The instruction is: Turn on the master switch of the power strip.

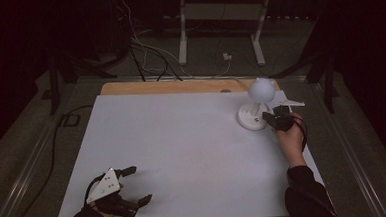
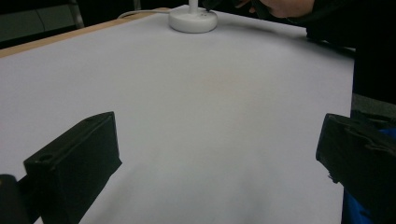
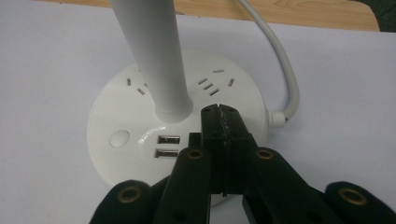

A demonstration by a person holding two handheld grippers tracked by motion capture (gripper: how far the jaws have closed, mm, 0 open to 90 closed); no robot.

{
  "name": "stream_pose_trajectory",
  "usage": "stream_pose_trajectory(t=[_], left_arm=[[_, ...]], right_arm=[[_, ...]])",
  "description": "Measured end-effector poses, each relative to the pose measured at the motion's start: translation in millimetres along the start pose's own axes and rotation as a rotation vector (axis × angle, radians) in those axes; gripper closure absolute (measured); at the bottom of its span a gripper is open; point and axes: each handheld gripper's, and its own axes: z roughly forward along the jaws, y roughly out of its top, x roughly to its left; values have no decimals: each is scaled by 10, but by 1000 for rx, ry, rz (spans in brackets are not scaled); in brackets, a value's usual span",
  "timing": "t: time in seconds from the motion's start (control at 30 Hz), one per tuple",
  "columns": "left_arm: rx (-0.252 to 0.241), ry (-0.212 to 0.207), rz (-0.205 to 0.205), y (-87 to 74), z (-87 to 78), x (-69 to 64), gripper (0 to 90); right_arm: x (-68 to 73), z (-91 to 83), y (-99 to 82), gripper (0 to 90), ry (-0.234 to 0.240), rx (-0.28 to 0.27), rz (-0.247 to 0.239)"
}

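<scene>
A white desk lamp with a globe head [image 1: 261, 90] stands on a round base [image 1: 251, 119] at the table's far right. The base [image 3: 140, 121] carries socket slots, two USB ports [image 3: 168, 145] and a round button [image 3: 119, 138]; its stem [image 3: 152, 56] rises from the middle. My right gripper [image 1: 274, 119] is shut, its tips [image 3: 222, 112] together over the base's near right part, beside the stem, with nothing between them. My left gripper [image 1: 137, 184] rests open at the near left corner, its jaws wide apart [image 2: 217, 158] over bare white surface. The lamp base [image 2: 193, 19] lies far ahead of it.
A white sheet [image 1: 183, 149] covers the wooden table [image 1: 170, 86]. The lamp's white cable [image 3: 280, 70] runs off toward the back edge. A white paper-like piece [image 1: 288, 102] lies behind the right hand. Cables [image 1: 148, 51] and a stand frame [image 1: 221, 17] sit on the floor beyond.
</scene>
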Motion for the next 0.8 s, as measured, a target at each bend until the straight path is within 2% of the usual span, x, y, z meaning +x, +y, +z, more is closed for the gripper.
stream_pose_trajectory(t=[0.3, 0.47, 0.8], left_arm=[[1, 0, 1, 0, 2, -3, 0], [2, -1, 4, 1, 5, -6, 0], [2, -3, 4, 1, 3, -11, 0]], right_arm=[[-8, 1, -12, 898, -8, -6, -26], [19, 8, -2, 899, -31, 4, -58], [25, 21, -37, 900, -42, -18, -45]])
